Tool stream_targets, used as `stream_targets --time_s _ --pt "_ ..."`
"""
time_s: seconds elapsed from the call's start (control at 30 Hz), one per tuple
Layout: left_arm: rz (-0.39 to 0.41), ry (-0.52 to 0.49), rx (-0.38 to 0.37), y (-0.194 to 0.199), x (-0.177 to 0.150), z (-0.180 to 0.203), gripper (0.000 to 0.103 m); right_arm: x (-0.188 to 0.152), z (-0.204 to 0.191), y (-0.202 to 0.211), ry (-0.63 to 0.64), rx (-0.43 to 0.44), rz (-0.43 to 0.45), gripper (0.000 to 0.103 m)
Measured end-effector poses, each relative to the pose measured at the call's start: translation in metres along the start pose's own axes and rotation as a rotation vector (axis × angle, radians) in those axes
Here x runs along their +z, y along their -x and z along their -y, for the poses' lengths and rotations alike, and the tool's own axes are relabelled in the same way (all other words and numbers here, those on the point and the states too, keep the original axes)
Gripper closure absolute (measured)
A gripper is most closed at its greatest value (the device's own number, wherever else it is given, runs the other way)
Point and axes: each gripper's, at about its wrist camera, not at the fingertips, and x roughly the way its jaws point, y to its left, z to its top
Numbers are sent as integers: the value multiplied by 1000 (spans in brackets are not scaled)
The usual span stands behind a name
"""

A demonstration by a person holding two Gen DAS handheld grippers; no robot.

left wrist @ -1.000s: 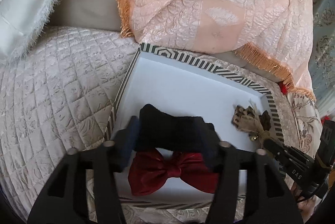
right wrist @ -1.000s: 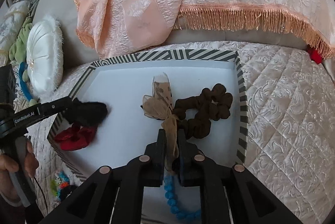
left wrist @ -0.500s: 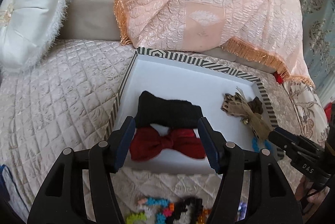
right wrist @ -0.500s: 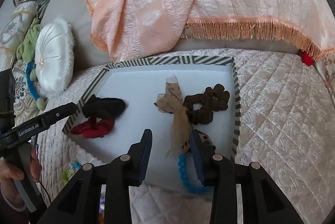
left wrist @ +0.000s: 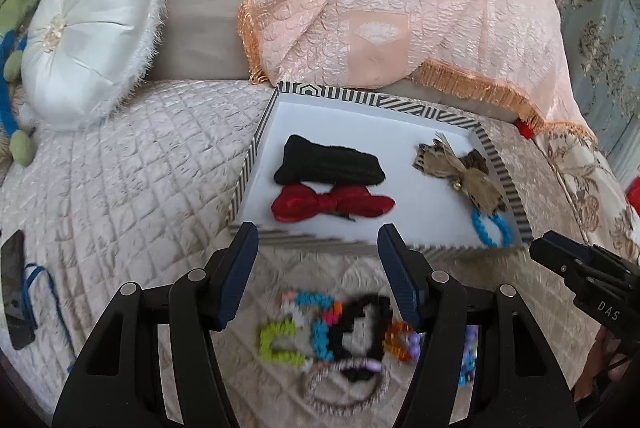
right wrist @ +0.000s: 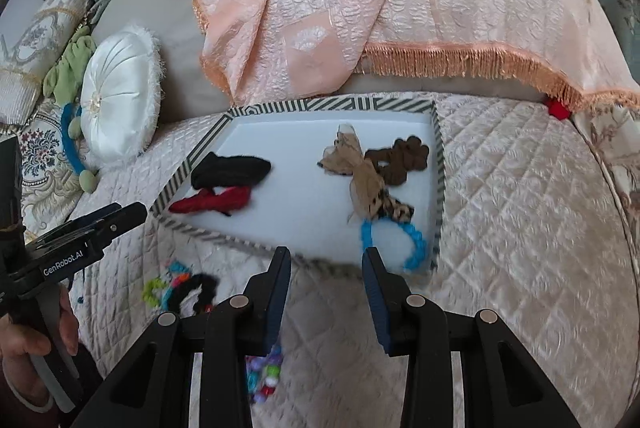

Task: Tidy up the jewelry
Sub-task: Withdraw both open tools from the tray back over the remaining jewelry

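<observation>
Both wide, holding nothing — left gripper (left wrist: 316, 248) and right gripper (right wrist: 326, 270) before tray (left wrist: 400, 104), loose bands (left wrist: 344, 332) nearer, pillow (left wrist: 88, 36) beyond-left.

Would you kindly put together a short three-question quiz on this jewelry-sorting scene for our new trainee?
1. True or false: the red bow lies inside the striped tray.
2. Which item touches the blue bead bracelet in the tray: A) the black scrunchie, B) the tan bow, C) the white cushion?
3. Fill in: the left gripper and right gripper both have their jaws ____.

Key: 1 true; 2 B; 3 open.
</observation>
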Motion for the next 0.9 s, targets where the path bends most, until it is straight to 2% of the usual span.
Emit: stream_targets --time_s 0.27,0.47,0.7,0.9 --pt "17 -29 -5 29 -22 2 41 -27 -1 20 -7 -23 -8 68" --pt "-3 21 -44 45 -36 -10 41 -47 -4 33 4 -36 -19 68" --pt "-61 70 -83 50 -55 -25 41 -65 -11 30 36 -12 -61 68" --pt "-124 42 -109 45 -79 -22 41 -68 -20 19 73 25 -80 68"
